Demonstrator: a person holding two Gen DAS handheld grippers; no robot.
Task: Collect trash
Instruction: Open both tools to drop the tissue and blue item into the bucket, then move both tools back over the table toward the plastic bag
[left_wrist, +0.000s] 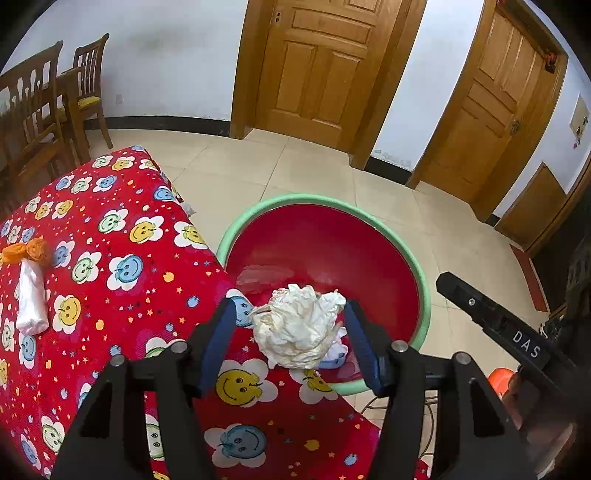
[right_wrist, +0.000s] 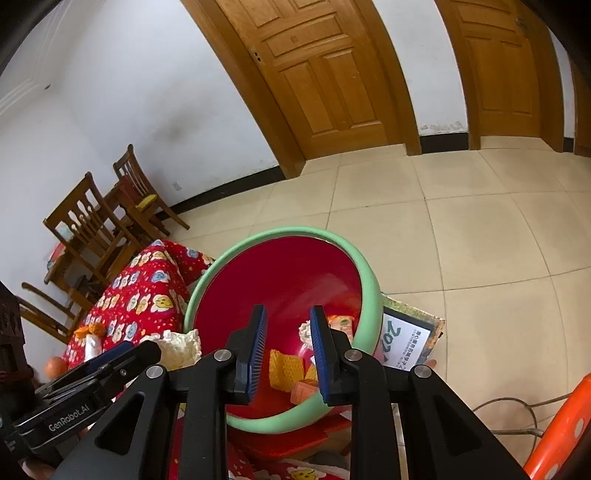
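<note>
The landmark is the red basin with the green rim (left_wrist: 424, 280), standing just off the corner of the bench (left_wrist: 110, 280), which carries a red smiley-flower cloth. In my judgement the basin serves as the trash container and is set hard against the bench edge so that waste can be carried a short way and dropped in.

Left tool (left_wrist: 291, 345): jaws stand apart, moderately wide. The crumpled ball of white paper (left_wrist: 301, 328) lies between the blue pads, over the near rim of the basin where bench corner and basin meet. A gap shows on both sides of the paper; neither pad is seen pressing on it. I read this as the release over the basin, though whether the paper is resting on the bench edge or is free cannot be told.

Right tool (right_wrist: 288, 354): jaws narrow, nothing between them. It hangs over the near rim of the basin, pointing down into it. Through the gap, waste already lies on the basin floor: a yellow honeycomb-textured piece (right_wrist: 286, 367), an orange block (right_wrist: 304, 393) and a small white wad (right_wrist: 304, 330).

Outstanding on the bench, well to the far side from the basin: a rolled white wrapper (left_wrist: 31, 299) touching an orange crumpled piece (left_wrist: 29, 251).

Beside the basin, on the floor side, a printed card (right_wrist: 406, 341) lies flat; purpose not determined.
</note>
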